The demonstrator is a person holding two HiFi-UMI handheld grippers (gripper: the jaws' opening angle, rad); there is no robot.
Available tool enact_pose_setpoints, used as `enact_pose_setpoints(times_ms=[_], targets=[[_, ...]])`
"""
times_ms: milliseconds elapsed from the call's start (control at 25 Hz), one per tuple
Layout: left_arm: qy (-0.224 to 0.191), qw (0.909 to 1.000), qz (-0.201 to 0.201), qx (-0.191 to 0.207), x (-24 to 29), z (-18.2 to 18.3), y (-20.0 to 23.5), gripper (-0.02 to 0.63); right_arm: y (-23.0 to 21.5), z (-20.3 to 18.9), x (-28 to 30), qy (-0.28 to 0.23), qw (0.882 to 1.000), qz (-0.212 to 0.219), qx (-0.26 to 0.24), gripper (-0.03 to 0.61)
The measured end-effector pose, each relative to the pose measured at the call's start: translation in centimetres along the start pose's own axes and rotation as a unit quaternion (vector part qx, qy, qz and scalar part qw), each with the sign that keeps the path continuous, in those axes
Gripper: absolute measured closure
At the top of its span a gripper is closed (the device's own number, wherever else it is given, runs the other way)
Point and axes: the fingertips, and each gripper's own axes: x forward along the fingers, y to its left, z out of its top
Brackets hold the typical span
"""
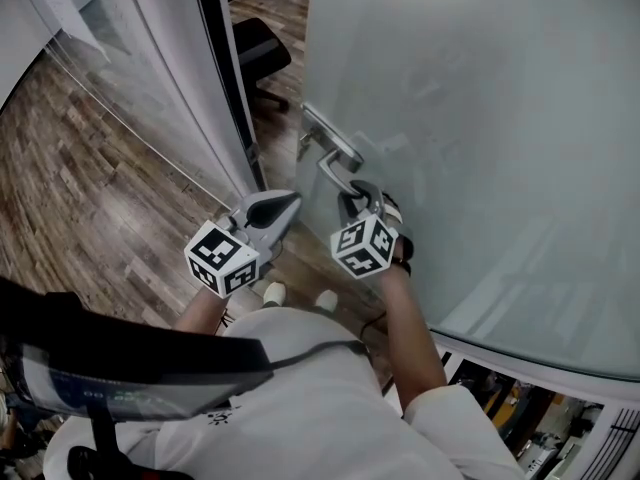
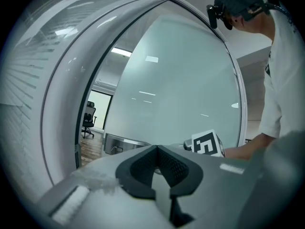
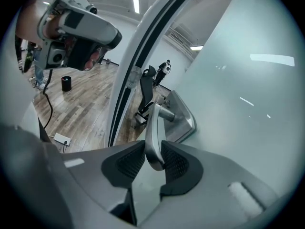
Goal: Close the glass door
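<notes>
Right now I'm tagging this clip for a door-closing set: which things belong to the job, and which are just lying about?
Job: glass door; handle; right hand-held gripper, shut on the handle.
Lying about: chair; power strip; black can; left hand-held gripper, shut and empty.

The wooden plank floor (image 1: 90,198) is carrying everything here. A black office chair (image 1: 258,53) is standing on it at the top of the head view. The person's two light shoes (image 1: 273,293) are resting on the planks, close together. In the right gripper view, a white power strip (image 3: 62,139) is lying on the floor with a dark cable (image 3: 47,106) running from it. A small black container (image 3: 66,83) is standing farther away.
</notes>
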Motion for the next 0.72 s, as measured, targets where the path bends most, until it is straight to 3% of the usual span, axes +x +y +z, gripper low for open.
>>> enact_pose_setpoints(times_ms=[720], targets=[[-0.011,0.9997,0.02,0.005,-5.8,-0.6,-0.6,0.609,6.4,1.7,-3.6,-0.022,0.999,0.021,-0.025,0.469]])
